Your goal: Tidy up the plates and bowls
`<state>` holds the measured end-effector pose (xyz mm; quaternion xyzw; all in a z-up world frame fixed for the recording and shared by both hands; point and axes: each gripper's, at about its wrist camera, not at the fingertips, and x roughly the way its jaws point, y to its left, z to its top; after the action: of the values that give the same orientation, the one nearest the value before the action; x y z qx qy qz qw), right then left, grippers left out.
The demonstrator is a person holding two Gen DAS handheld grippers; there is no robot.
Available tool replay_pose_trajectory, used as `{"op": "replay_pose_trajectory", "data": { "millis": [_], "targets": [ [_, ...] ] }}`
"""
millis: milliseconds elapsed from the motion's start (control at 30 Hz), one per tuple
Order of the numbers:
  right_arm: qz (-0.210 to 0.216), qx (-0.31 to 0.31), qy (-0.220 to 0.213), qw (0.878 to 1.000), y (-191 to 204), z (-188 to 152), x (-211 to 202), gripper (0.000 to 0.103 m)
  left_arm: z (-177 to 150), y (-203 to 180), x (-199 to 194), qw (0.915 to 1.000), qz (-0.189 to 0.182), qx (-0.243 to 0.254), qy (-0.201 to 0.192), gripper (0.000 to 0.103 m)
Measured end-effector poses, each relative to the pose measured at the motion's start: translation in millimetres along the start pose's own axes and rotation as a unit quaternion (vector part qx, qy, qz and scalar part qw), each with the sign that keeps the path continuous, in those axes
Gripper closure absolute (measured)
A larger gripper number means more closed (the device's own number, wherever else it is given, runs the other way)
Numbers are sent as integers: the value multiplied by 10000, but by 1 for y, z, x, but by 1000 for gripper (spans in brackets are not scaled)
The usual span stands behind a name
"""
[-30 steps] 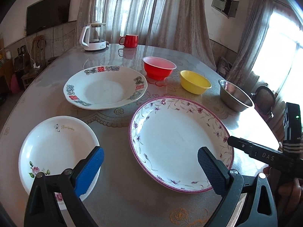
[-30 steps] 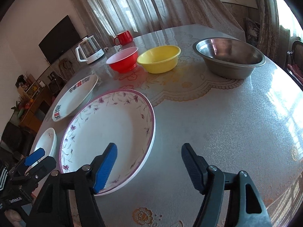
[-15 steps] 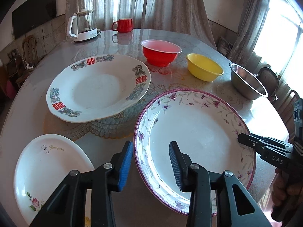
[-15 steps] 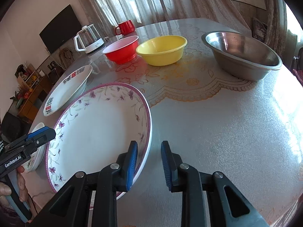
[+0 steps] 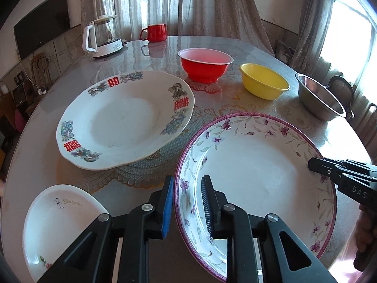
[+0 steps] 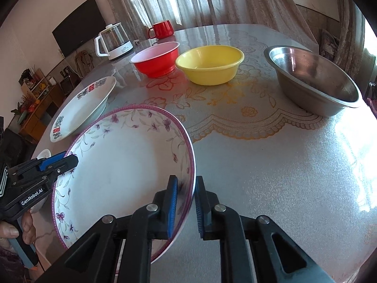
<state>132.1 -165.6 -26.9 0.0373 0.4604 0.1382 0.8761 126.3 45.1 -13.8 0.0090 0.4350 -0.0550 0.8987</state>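
Purple-rimmed plate point(image 5: 256, 172) is clamped at opposite rims between the fingers of the left gripper point(image 5: 187, 202) and right gripper point(image 6: 185, 202); next, probably a level, joint lift.

Place: a home dining room.
Evidence: curtains point(image 5: 212, 7), wall television point(image 5: 42, 33), kettle point(image 5: 103, 37) on round worktop point(image 6: 271, 165).

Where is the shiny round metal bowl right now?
The metal bowl sits at the table's far right, beside the yellow plastic bowl, in both views.
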Motion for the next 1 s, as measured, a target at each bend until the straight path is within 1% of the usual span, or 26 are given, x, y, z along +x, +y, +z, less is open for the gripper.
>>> {"op": "replay_pose_trajectory", "data": {
  "millis": [133, 233, 267, 333, 400, 533, 667, 733, 833, 900, 1000],
  "targets": [
    [-178, -210, 6, 9996, 6, 8, 4, 92, 1, -6, 0, 9998, 192, -3, -57, 80],
    [-150, -133, 34, 9998, 3, 10, 4, 92, -6, -4, -6, 10000, 1, -67, -17, 80],
    [-59, -18, 68, 10000, -2, 11, 4, 92, -8, -4, -7, 10000, -30, -69, -19, 80],
    [199, 204, 158, 9995, -11, 14, 6, 93, -9, 2, -9, 9994, -202, -288, 37, 80],
    [298, 294, 218, 9989, -15, 17, 7, 93, -6, 7, -9, 9982, -333, -493, 89, 80],
    [308, 89, 238, 9992, -6, 24, 13, 94, -3, 10, -5, 9987, -129, -483, 64, 80],
    [185, -101, 272, 9994, 1, 34, 21, 93, -8, 10, -8, 9989, -157, -437, 45, 81],
    [138, -125, 285, 9994, 3, 39, 25, 91, -12, 10, -10, 9991, -55, -418, -18, 85],
    [-20, -323, 296, 9990, 10, 42, 26, 90, -12, 10, -11, 9993, 105, -355, -67, 87],
    [-3, -337, 305, 9990, 10, 42, 27, 90, -13, 9, -10, 9993, 192, -324, -75, 91],
    [-9, -332, 269, 9991, 9, 41, 27, 90, -14, 9, -11, 9992, 230, -326, -82, 92]
  ]
}}
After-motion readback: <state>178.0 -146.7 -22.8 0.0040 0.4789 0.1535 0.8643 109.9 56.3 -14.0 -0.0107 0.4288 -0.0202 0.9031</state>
